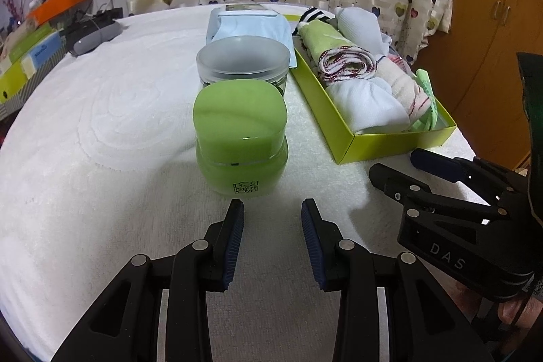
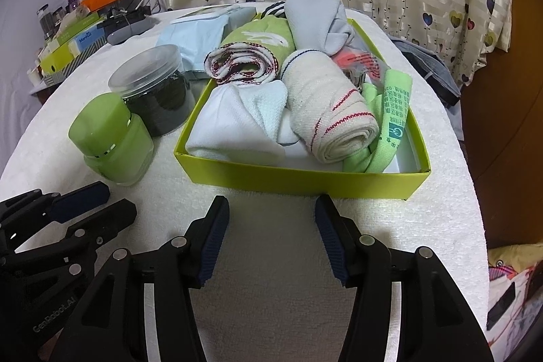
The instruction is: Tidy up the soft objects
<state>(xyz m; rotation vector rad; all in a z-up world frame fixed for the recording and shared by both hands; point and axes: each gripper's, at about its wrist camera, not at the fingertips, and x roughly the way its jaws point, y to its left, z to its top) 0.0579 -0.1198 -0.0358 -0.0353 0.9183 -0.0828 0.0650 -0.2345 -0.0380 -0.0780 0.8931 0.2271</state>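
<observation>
1. Both tongs are hovering empty over the white-towelled worktop (image 2: 441, 226): left tongs (image 1: 272, 240) partly open near the green jar (image 1: 240, 138), right tongs (image 2: 271, 240) gaping wider before the lime box (image 2: 298, 173)
2. Rolled cloths (image 2: 334, 117) are already lying packed inside that box
3. Any remaining tidying is probably calling for gentle mid-roll pinches

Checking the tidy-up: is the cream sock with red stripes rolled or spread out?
Rolled: the cream sock lies coiled inside the green box.
</observation>
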